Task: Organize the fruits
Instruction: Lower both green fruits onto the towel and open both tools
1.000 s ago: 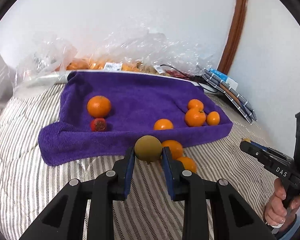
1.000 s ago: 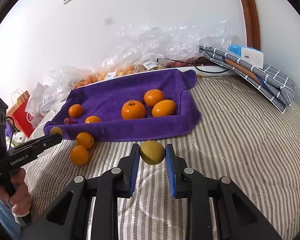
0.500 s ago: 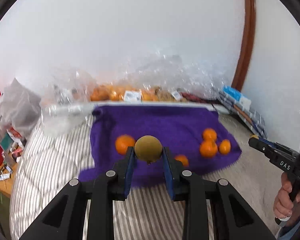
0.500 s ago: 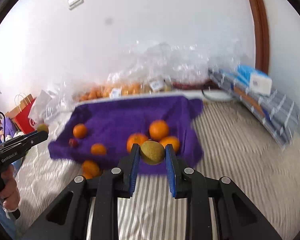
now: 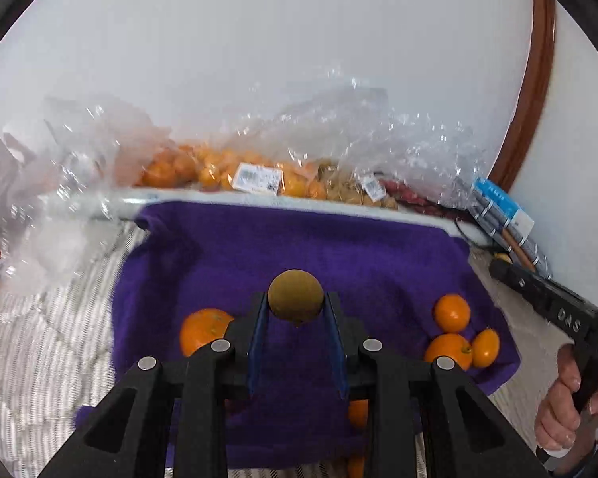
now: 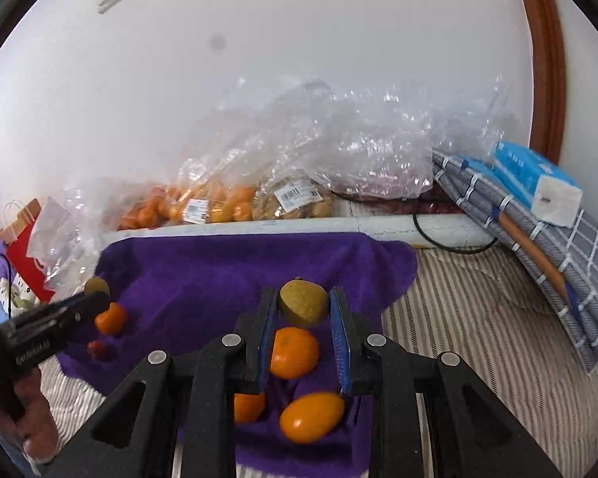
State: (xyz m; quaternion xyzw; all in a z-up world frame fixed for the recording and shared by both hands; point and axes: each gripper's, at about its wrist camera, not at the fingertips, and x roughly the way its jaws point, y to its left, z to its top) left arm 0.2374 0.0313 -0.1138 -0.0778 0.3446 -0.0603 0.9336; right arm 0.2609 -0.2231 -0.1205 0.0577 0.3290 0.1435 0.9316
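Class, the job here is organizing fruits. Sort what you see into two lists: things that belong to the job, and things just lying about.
Belongs to the job:
left gripper and its brown-green fruit
right gripper and its brown-green fruit
purple towel
loose oranges

Just lying about:
plastic bags
tissue pack
folded checked cloth
red paper bag

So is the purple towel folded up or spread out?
Spread out: the purple towel lies open on the striped bed, with oranges on it.

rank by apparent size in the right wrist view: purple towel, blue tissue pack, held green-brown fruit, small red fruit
1. purple towel
2. blue tissue pack
3. green-brown fruit, though it sits nearest the camera, which enlarges it
4. small red fruit
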